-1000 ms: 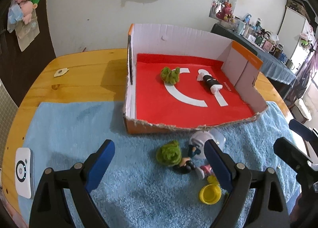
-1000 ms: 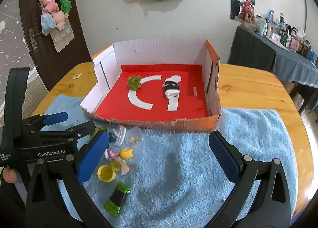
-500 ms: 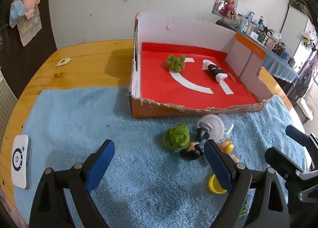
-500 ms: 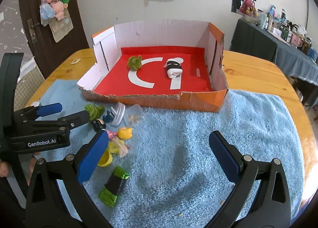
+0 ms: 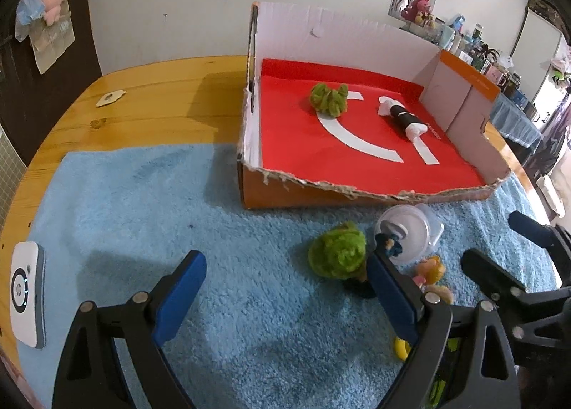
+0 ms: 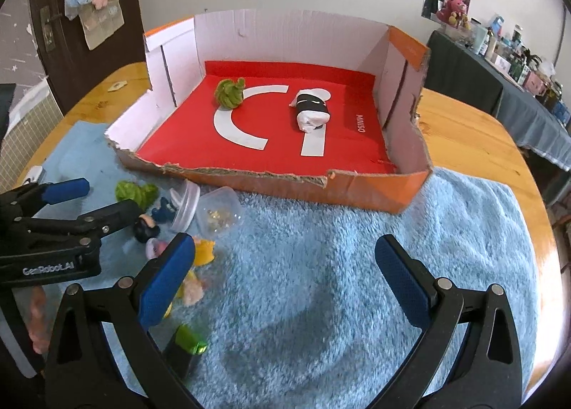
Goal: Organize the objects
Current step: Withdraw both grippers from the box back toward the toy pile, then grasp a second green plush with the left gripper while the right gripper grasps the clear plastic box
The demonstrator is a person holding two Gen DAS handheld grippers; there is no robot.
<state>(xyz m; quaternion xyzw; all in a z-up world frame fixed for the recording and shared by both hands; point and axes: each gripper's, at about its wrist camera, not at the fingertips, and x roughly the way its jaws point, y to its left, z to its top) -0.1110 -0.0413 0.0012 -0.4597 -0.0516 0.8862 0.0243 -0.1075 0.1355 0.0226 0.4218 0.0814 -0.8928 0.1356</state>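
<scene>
blue fleece towel (image 5: 150,202) covers most of the round wooden table (image 5: 150,95), and a torn cardboard box (image 5: 271,195) with a red floor sits at its far side. inside the box already lie a green pipe-cleaner tangle (image 5: 329,96) and a rolled black-and-white bundle (image 5: 402,116).

the loose toys crowd together on the towel just in front of the box: a green fuzzy clump (image 5: 338,254), a small dark-haired figurine (image 6: 145,229), a clear lidded container (image 6: 205,210) on its side, a yellow duck-like toy (image 5: 430,268), a yellow cup (image 5: 401,348) and a green-capped black tube (image 6: 187,344).

the left gripper (image 5: 285,298) has its jaws spread wide with nothing between them, its right pad just beside the green clump. the right gripper (image 6: 285,277) is likewise wide and empty over bare towel, the pile at its left pad.

the likely step is picking the green clump. to do it well, shift the left gripper toward the pile until the clump sits centred between both pads, keep the pads clear of the figurine touching it, press low into the fleece, then close gently, since the fuzz will probably squash. the right gripper is best kept apart so the two tools do not collide.
</scene>
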